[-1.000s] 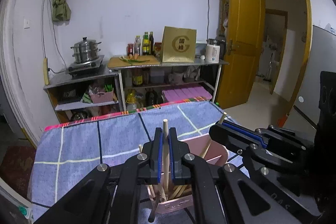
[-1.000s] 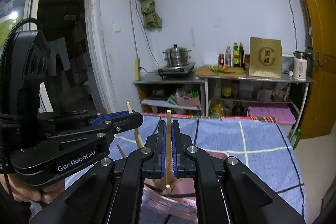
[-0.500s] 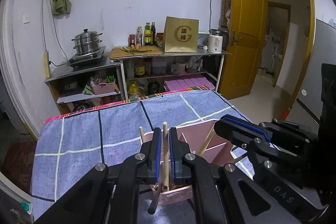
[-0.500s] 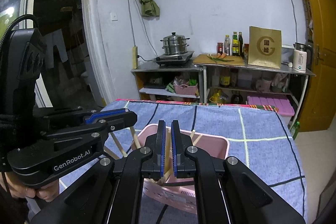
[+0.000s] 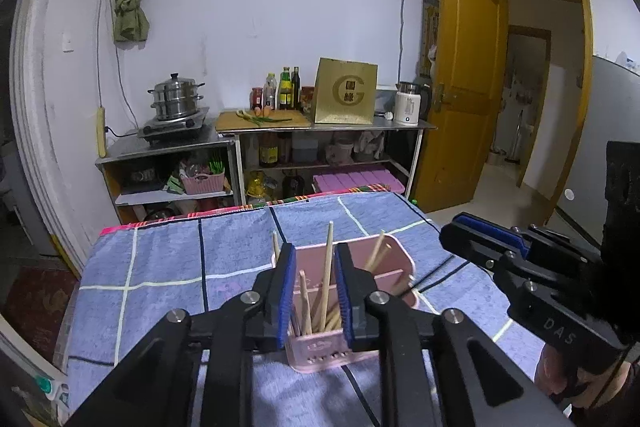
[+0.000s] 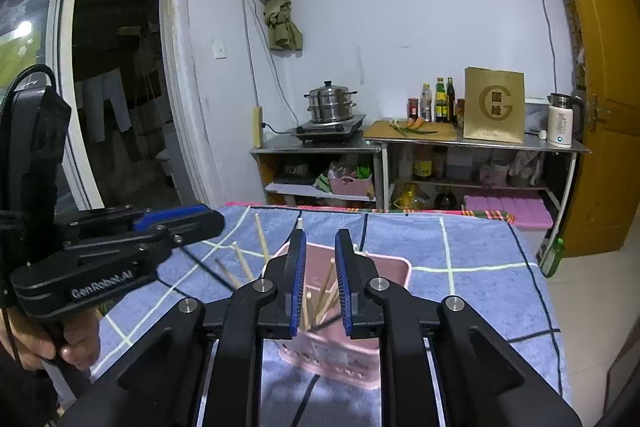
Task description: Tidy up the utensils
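A pink utensil holder stands on the blue checked cloth, with several wooden chopsticks upright or leaning in it. My left gripper is just in front of and above it. Its jaws are opening, and one tall chopstick stands free in the gap, resting in the holder. In the right wrist view the same holder sits beyond my right gripper. Those jaws are opening too, with chopsticks seen through the gap and none pressed. Each gripper shows in the other's view, the right gripper and the left gripper.
The blue checked cloth covers the table out to its edges. Behind stand metal shelves with a steamer pot, bottles, a gold paper bag and a white kettle. A yellow door is open at right. A hand holds the left gripper.
Both grippers have drawn back from the holder and their jaws have parted. The chopstick each one clamped now stands loose in the pink holder.
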